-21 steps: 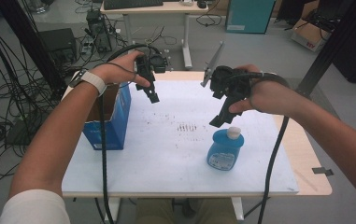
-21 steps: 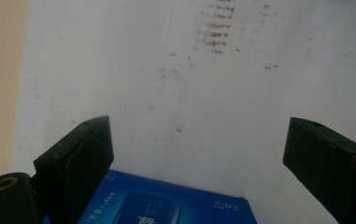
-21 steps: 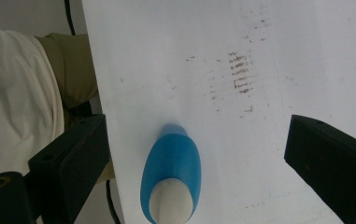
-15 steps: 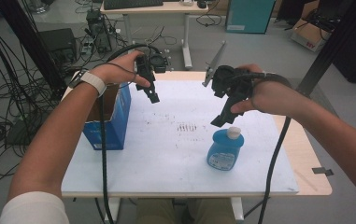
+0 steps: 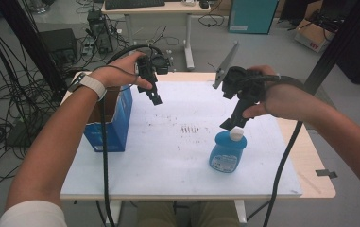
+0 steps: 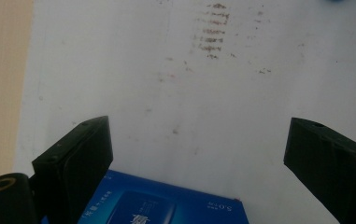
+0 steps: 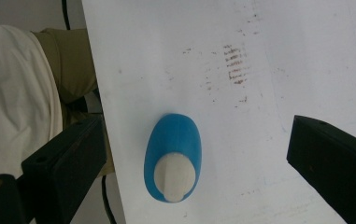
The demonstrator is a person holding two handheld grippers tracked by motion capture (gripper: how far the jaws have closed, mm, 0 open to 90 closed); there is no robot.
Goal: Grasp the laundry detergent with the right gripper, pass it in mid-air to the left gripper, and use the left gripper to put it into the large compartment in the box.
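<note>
Two grippers up, both jaws spread wide and empty — the right gripper [image 5: 235, 124] hangs right above the blue bottle [image 5: 227, 152] standing mid-table, the left gripper [image 5: 153, 96] beside the blue box [image 5: 119, 124] — looks like an approach, needing a straight drop around the bottle.

The high view is looking down across the worktop [image 5: 168, 156]; both gripper views are facing straight down, sharing its smudged middle.

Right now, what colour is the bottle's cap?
White, on the blue plastic bottle; clearest in the right gripper view.
</note>
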